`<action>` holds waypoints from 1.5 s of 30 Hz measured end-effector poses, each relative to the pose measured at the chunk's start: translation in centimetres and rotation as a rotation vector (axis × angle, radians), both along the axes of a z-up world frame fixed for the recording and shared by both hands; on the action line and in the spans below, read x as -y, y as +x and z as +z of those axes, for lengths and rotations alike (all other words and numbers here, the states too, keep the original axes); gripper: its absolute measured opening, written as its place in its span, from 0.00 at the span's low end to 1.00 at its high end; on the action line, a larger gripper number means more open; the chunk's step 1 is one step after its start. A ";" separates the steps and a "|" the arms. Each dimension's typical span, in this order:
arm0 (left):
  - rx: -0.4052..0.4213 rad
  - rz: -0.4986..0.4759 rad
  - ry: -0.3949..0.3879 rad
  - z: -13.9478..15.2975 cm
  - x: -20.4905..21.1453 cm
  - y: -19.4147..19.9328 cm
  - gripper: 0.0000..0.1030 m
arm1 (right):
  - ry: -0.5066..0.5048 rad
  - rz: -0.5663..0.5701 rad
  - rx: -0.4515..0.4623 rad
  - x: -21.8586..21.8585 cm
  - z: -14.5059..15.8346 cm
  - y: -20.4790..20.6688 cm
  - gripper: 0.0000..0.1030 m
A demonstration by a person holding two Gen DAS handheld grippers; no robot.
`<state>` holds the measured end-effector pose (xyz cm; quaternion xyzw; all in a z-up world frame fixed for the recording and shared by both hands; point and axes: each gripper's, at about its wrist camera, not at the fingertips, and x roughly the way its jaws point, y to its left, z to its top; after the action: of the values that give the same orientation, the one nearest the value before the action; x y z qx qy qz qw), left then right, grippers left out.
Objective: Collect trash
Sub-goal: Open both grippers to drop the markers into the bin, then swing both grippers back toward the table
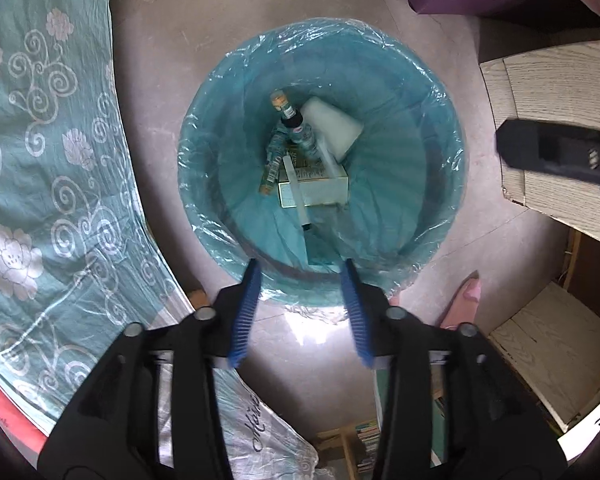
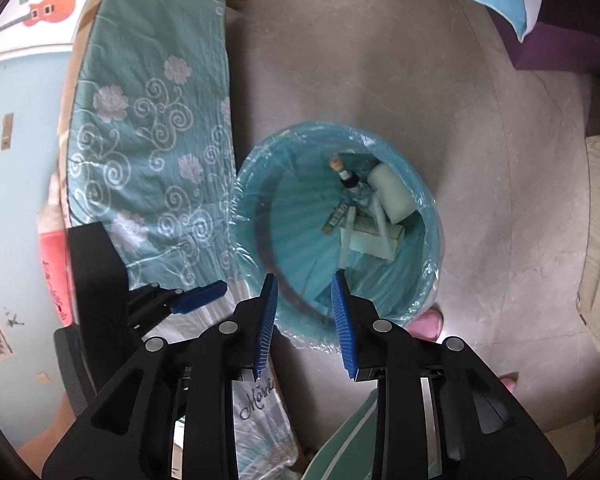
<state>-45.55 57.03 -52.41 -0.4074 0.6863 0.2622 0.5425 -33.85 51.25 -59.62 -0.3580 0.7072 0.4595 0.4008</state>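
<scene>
1. Trash lies at the bottom of a round bin (image 1: 440, 128) lined with a teal plastic bag: a small bottle (image 1: 286, 110), a pale carton (image 1: 314, 188), a white block (image 1: 332, 128) and a thin white stick (image 1: 300, 196) lying across the carton.
2. The bin stands on a grey-beige floor (image 1: 204, 20), just beside a bed draped in a teal floral sheet (image 1: 44, 168).
3. The left gripper (image 1: 300, 266) points steeply down over the bin's near rim. Its blue-padded jaws stand apart with nothing between them.
4. The right gripper (image 2: 305, 278) also hangs over the near rim, jaws parted and empty, though set a little closer together than the left pair.
5. Only the right wrist view shows the other tool: the left gripper's blue pad (image 2: 200, 296) and black body sit to its left, over the sheet.
6. Only the left wrist view shows the right gripper as a dark blurred block (image 1: 556, 156) at the far right, in front of a pale wooden cabinet (image 1: 560, 92).
7. The right view alone takes in a light-blue wall with a guitar sticker (image 2: 50, 6).
8. The left view alone shows shelves of books (image 1: 366, 444) at the bottom edge.
9. Both views catch something pink on the floor by the bin's near side (image 1: 466, 300); what it is I cannot tell.
</scene>
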 end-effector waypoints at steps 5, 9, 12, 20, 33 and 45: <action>-0.006 0.000 0.017 0.4 0.2 -0.2 0.68 | 0.026 0.002 0.000 -0.2 1.1 0.9 0.35; -0.020 -0.004 0.015 0.4 0.6 -0.4 0.69 | 0.059 -0.003 -0.012 -0.1 2.4 1.1 0.39; -0.022 -0.005 0.021 0.8 0.9 -0.5 0.71 | 0.077 0.004 -0.013 0.3 3.1 1.1 0.40; -0.001 0.000 0.036 2.7 1.8 -0.5 0.73 | 0.118 -0.016 -0.037 2.3 6.0 0.9 0.42; 0.142 -0.004 0.093 15.4 5.0 1.4 0.84 | 0.277 -0.045 -0.094 6.4 20.1 1.6 0.49; 0.411 -0.146 0.206 35.7 6.9 6.2 0.93 | 0.631 -0.009 0.026 12.7 42.8 5.4 0.72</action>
<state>-39.31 50.09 -16.74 -0.3439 0.5588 0.2025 0.7269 -28.43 38.58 -16.84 -0.2189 0.5262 0.6498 0.5029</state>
